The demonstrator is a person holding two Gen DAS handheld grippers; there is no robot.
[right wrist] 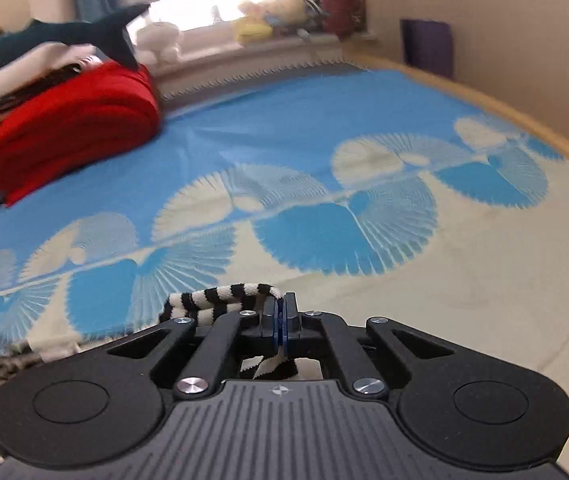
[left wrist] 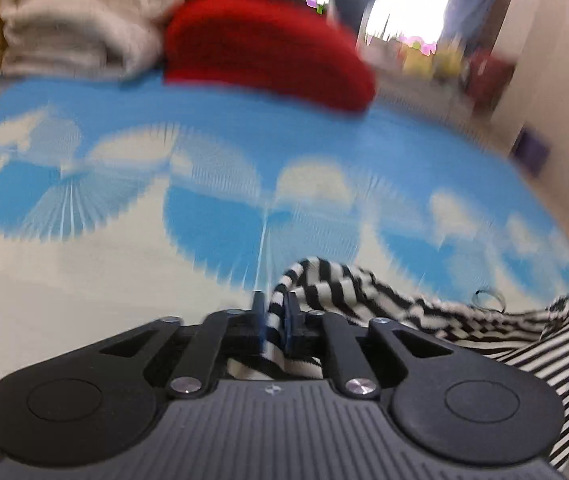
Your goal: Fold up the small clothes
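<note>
One striped garment [left wrist: 424, 312], one red folded item [left wrist: 268, 48] on the sheet [left wrist: 124, 280]. My left claw [left wrist: 277, 312] and right claw [right wrist: 283, 312] both pinch striped fabric, jaws pressed together.

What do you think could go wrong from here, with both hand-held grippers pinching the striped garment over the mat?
1. The right hand-held gripper seems to clamp only a thin edge of the striped garment, so it could slip out under tension.
2. The left hand-held gripper holds bunched cloth, so the fold may come out uneven.
3. The left view is blurred by motion; a fast swing could drag cloth towards the red folded pile.
</note>
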